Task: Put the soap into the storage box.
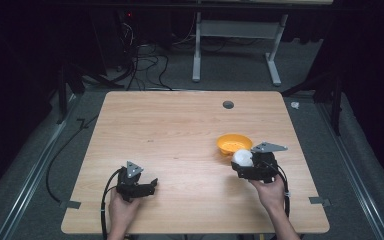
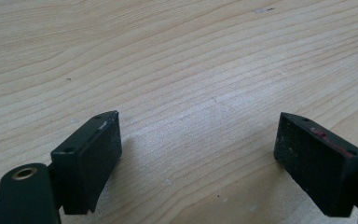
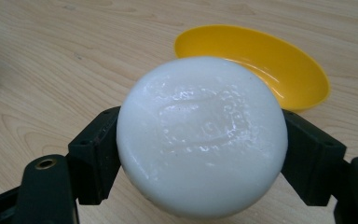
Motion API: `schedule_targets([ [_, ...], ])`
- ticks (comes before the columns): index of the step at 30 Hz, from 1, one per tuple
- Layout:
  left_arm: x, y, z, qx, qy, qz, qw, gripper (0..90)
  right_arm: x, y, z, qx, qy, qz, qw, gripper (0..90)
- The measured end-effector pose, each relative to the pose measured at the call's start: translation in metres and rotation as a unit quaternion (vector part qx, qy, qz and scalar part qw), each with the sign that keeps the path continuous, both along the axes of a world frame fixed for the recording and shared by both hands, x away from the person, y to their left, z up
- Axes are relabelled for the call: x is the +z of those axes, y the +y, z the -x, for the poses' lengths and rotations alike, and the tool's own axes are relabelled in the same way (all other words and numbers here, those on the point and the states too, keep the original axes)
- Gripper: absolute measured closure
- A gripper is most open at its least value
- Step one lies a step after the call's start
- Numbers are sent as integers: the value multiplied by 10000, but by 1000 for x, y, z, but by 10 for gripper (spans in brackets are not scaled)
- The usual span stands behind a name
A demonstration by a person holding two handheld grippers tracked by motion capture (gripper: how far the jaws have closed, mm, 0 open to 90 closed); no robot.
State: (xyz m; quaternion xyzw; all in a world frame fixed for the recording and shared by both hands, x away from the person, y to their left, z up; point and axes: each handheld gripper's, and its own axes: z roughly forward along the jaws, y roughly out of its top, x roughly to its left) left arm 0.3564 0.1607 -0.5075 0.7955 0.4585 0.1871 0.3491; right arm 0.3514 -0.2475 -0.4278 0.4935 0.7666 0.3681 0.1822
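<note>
Right now the white round soap bar (image 3: 201, 137) sits clamped between the two jaws of the right gripper (image 1: 252, 167), held just on the near side of the yellow bowl (image 1: 234, 144), which I take as the landmark; in the right gripper view the bowl's rim shows just beyond the bar. The bar looks stiff and fairly dense, with a smooth, glossy, faintly embossed face, so I judge it slippery and liable to squirt out if squeezed off-centre. The jaws press on its rounded edge at opposite sides across its widest part, which seems the safest place to grip, since the curve gives little flat contact anywhere else. The bowl looks like thin, light plastic and would probably skid or tip if the bar knocked its rim. The left gripper (image 1: 136, 185) rests low over the wooden table (image 1: 180, 125), well to the left of the bowl and nearer the person, its jaws wide apart with nothing but bare wood between them. A small dark round hole (image 1: 228, 104) lies in the tabletop beyond the bowl. Nothing stands between the bar and the bowl.
</note>
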Motion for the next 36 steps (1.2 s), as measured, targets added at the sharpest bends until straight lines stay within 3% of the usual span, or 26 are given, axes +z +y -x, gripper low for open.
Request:
schedule_targets([
  [36,0,0,0,-4,0,0,10000,153,19,-5,-35,-77,59,-27,9999,238],
])
